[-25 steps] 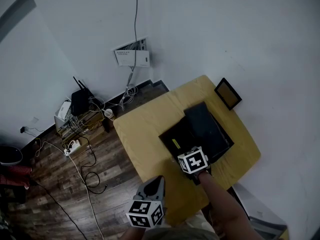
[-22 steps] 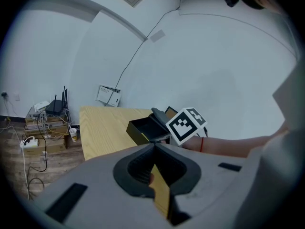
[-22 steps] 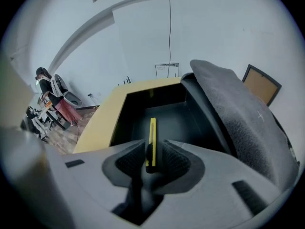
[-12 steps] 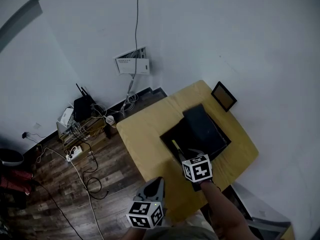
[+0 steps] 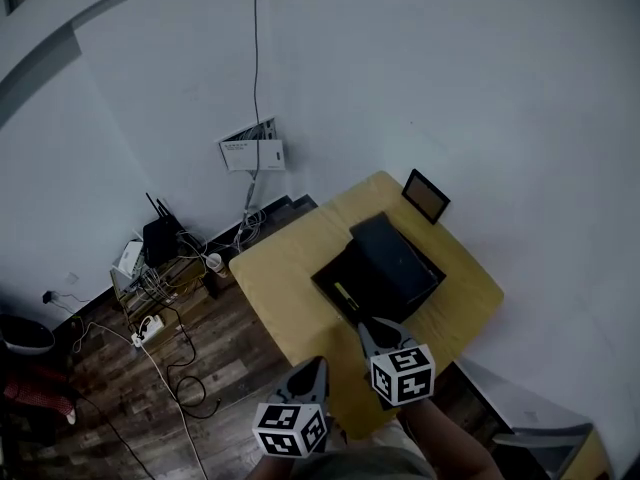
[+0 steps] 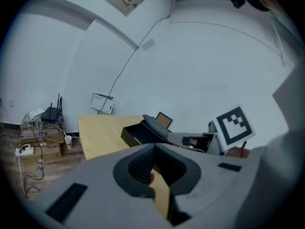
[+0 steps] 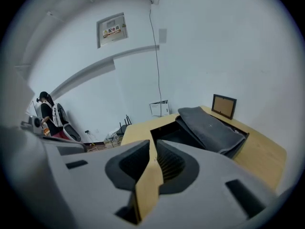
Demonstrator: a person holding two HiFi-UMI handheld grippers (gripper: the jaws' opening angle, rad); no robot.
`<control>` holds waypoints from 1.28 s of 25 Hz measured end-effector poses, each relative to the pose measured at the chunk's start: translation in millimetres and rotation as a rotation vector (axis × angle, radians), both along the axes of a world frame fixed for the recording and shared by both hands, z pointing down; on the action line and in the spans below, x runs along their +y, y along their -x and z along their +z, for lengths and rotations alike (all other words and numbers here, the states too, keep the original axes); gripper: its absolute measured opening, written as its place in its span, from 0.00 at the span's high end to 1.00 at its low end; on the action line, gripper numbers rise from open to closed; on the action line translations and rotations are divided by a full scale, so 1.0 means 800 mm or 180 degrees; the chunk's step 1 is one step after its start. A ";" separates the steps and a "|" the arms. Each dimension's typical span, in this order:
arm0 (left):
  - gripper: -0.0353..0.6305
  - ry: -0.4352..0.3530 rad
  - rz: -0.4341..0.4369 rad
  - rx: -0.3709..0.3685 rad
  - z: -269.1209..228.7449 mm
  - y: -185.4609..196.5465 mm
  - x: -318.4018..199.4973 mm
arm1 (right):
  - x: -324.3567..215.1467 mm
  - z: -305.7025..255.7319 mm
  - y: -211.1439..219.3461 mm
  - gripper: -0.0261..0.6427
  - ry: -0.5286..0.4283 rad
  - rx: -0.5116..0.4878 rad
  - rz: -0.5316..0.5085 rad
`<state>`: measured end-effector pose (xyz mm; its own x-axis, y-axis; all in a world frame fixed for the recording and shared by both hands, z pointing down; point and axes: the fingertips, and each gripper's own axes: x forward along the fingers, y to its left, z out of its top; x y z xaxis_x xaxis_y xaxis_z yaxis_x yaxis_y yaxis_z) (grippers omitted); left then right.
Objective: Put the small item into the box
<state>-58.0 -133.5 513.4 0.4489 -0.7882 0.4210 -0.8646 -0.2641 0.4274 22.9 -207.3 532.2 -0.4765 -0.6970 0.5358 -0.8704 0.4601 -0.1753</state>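
A black box [image 5: 370,280] lies open on the wooden table [image 5: 280,278], its dark lid [image 5: 392,258] propped across its right half. A small yellow-green item [image 5: 343,294] rests inside the box near its left wall. My right gripper [image 5: 369,327] hovers at the table's near edge just short of the box, jaws shut and empty. The left gripper [image 5: 317,365] hangs lower left, off the table's near corner, also shut on nothing. The right gripper view shows the box [image 7: 174,135] and lid [image 7: 207,125] past the closed jaws [image 7: 153,146]. The left gripper view [image 6: 153,149] shows the box [image 6: 133,133].
A small picture frame [image 5: 425,195] stands at the table's far corner against the wall. A router, power strip and loose cables [image 5: 160,268] crowd the wooden floor on the left. A white panel [image 5: 250,153] hangs on the wall. A grey object [image 5: 520,433] sits low right.
My right gripper has pulled back from over the box toward the table's near edge. The yellow-green item stays in the box. The left gripper has hardly moved.
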 end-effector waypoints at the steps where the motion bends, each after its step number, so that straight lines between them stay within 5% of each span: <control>1: 0.94 -0.0026 0.0015 -0.0006 -0.004 0.000 0.003 | 0.009 -0.007 0.001 0.91 -0.0036 -0.0026 0.0007; 15: 0.94 -0.0323 0.0141 -0.0074 -0.043 0.011 0.036 | 0.100 -0.106 -0.002 0.95 -0.0700 -0.0528 0.0163; 32: 0.94 -0.0369 0.0174 -0.0012 -0.045 0.015 0.052 | 0.130 -0.118 -0.005 0.96 -0.0709 -0.0563 0.0171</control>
<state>-69.7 -92.0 477.1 0.4910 -0.8062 0.3302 -0.8492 -0.3583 0.3880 26.5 -103.4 437.8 -0.5080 -0.8150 0.2787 -0.8595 0.4583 -0.2264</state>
